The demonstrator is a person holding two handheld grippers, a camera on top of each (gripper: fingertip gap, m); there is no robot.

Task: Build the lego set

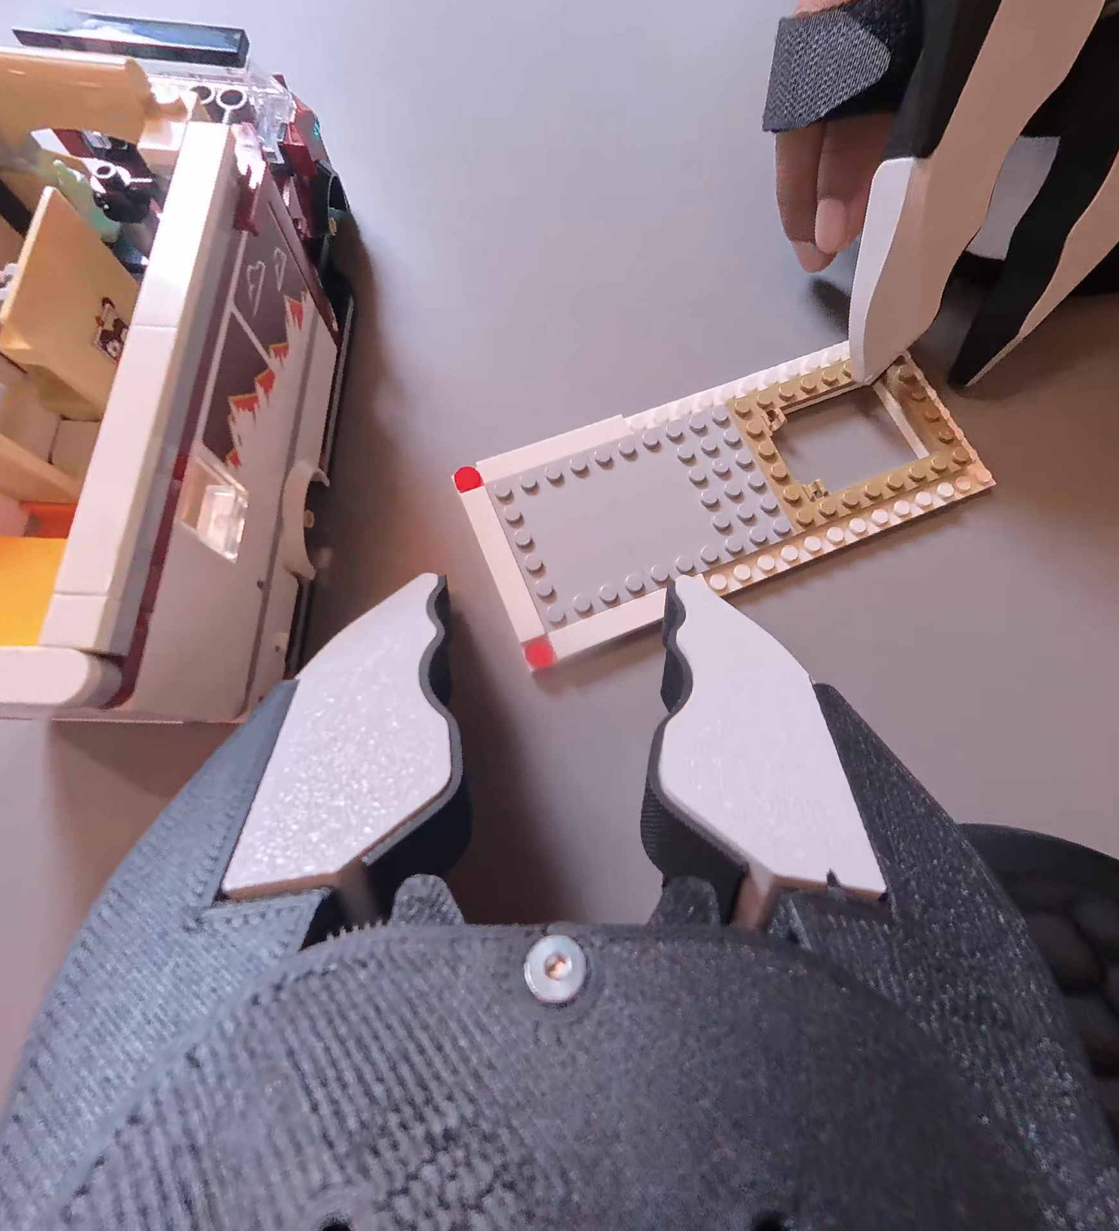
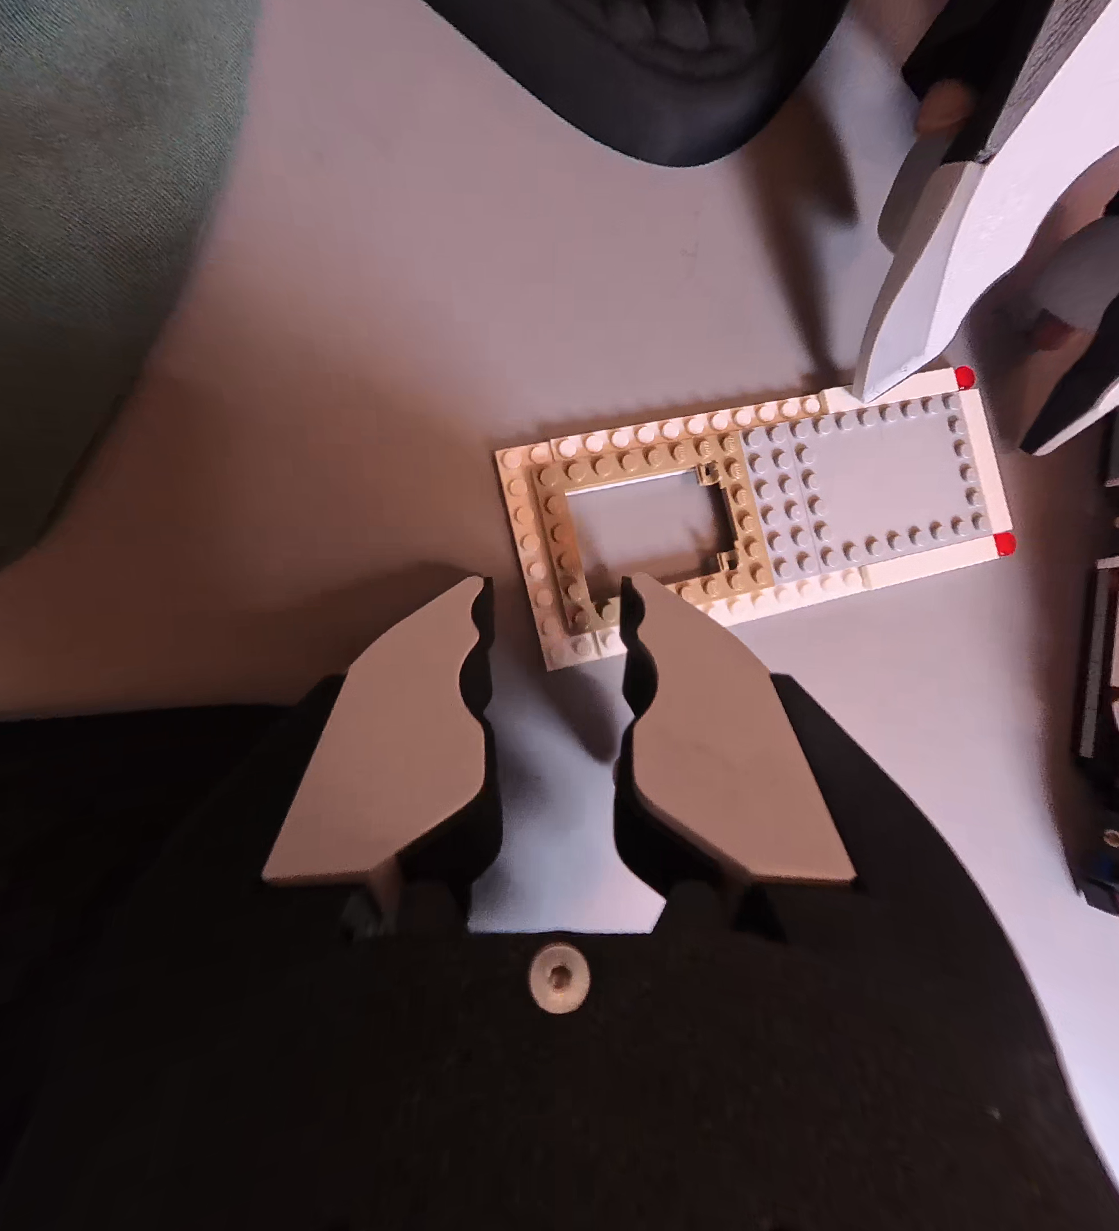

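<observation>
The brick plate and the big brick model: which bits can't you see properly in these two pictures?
- Brick model: left wrist view's left edge cuts it off; right wrist view shows only a blurred sliver at the right edge.
- Brick plate: one tan corner hidden behind the right gripper finger in its own view.
- Dark padded object: cropped by the top edge.

Two grippers: the left gripper point(image 1: 557, 593) and the right gripper point(image 2: 553, 593), both spread apart with nothing between them. One flat brick plate point(image 1: 610, 513) with two red corner studs point(image 1: 467, 478). One brick van point(image 1: 164, 400). One table point(image 1: 543, 233).
</observation>
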